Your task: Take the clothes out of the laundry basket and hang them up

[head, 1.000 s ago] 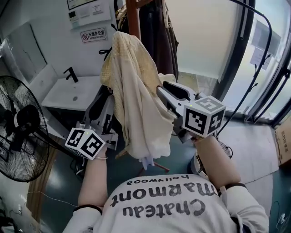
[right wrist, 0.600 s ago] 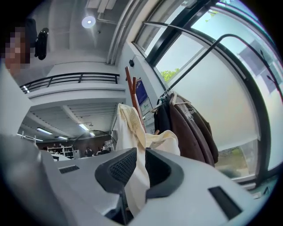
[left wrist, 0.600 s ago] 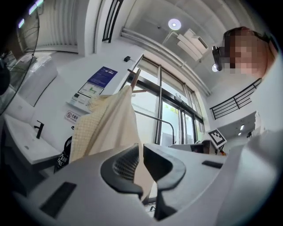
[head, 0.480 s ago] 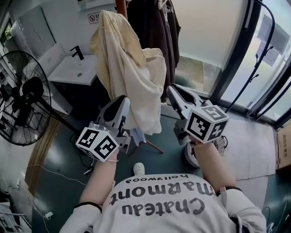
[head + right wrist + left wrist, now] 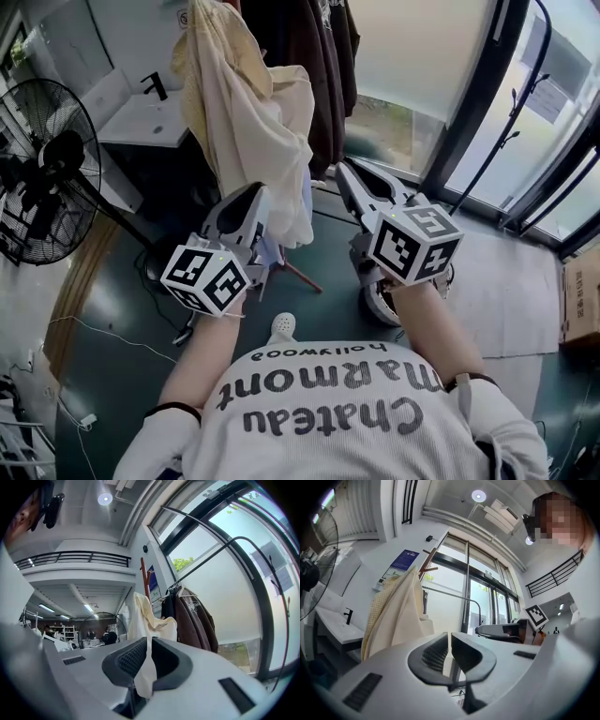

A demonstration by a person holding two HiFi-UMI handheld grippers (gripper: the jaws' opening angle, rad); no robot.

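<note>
Cream waffle-knit garment (image 5: 246, 122) is in neither claw; it hangs draped over the top of a reddish wooden coat stand (image 5: 143, 576), its hem loose just beyond the two claw tips.

The left claw (image 5: 254, 197) is clenched on nothing. Its jaws have just been closing, and the left gripper view shows the ribbed black pads (image 5: 436, 653) drawn almost together, with only a thin slit between them. The tip points towards the lower part of the cloth without touching it.

The right claw (image 5: 344, 172) has also just been closing and is likewise clenched and empty. In the right gripper view a strip of cream shows through the slit between its pads (image 5: 133, 660), but the head view has that tip apart from the garment, just to the right of its edge.

Each claw carries a white cube with square markers (image 5: 204, 279), held out in front of the person's white printed shirt (image 5: 328, 412).

Dark brown jackets (image 5: 323, 56) hang behind the cream garment on the same stand. To the left are a white washbasin with a black tap (image 5: 141, 122) and a black standing fan (image 5: 42, 178). Dark-framed glass doors (image 5: 553, 141) run along the right, above a dark green floor (image 5: 122, 375).
</note>
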